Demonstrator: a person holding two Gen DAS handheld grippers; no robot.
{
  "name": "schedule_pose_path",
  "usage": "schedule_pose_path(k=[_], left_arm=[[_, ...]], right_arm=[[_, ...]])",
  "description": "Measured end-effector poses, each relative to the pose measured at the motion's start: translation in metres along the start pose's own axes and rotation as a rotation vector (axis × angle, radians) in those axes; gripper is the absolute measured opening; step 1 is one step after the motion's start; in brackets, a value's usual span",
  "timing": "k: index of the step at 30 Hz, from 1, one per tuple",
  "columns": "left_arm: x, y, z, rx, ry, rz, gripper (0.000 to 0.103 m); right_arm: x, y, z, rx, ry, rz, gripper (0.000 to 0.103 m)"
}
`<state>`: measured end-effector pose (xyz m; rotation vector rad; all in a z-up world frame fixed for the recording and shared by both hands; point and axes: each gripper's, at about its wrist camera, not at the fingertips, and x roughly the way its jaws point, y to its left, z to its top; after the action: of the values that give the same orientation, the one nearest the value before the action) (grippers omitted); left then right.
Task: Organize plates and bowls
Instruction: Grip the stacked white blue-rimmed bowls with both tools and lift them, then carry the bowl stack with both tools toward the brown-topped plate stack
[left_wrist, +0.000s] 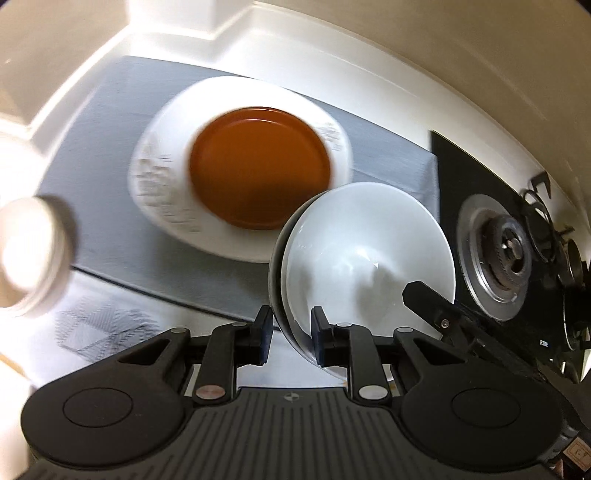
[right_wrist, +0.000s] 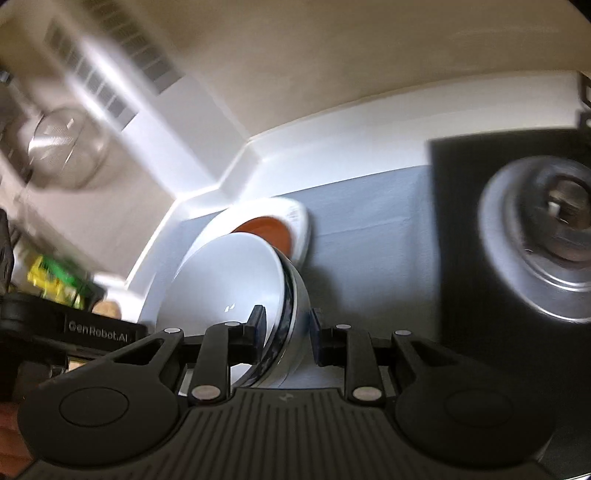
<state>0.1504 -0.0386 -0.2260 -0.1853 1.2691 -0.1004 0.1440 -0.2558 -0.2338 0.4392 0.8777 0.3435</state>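
**Two claws grip one white bowl above a kitchen desk**

Black claw fingers fill the foreground. Left claw (left_wrist: 291, 334) and right claw (right_wrist: 286, 338) each pinch the rim of a tilted white bowl (left_wrist: 365, 251), from opposite sides. Beyond it, an orange plate (left_wrist: 258, 166) rests on a white plate (left_wrist: 159, 184) on a grey mat (left_wrist: 110, 147) covering the white desk (left_wrist: 229, 40). A black gas stove (left_wrist: 495, 251) lies to the right, beige walls behind.

White bowl (left_wrist: 365, 243) tilted steeply, dark outer rim, raised off the grey mat. Orange plate (left_wrist: 258, 166) stacked on white patterned plate (left_wrist: 159, 184), both flat.
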Motion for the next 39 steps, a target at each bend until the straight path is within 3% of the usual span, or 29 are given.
schedule_pose_path(k=[16,22,31,39], left_arm=[[-0.064,0.171,-0.003,-0.147,-0.045,0.101,0.024],[-0.084,0.225,0.001,-0.247,-0.051,0.082,0.024],[-0.114,0.261,0.009,-0.3,-0.122,0.068,0.024],[-0.098,0.277,0.02,-0.325,-0.088,0.042,0.024]], right_arm=[[0.082,0.168,-0.011,-0.138,0.163,0.142,0.028],[0.1,0.222,-0.003,-0.205,0.2,0.201,0.028],[0.114,0.268,0.019,-0.281,0.216,0.233,0.029],[0.137,0.267,0.02,-0.27,0.268,0.23,0.029]])
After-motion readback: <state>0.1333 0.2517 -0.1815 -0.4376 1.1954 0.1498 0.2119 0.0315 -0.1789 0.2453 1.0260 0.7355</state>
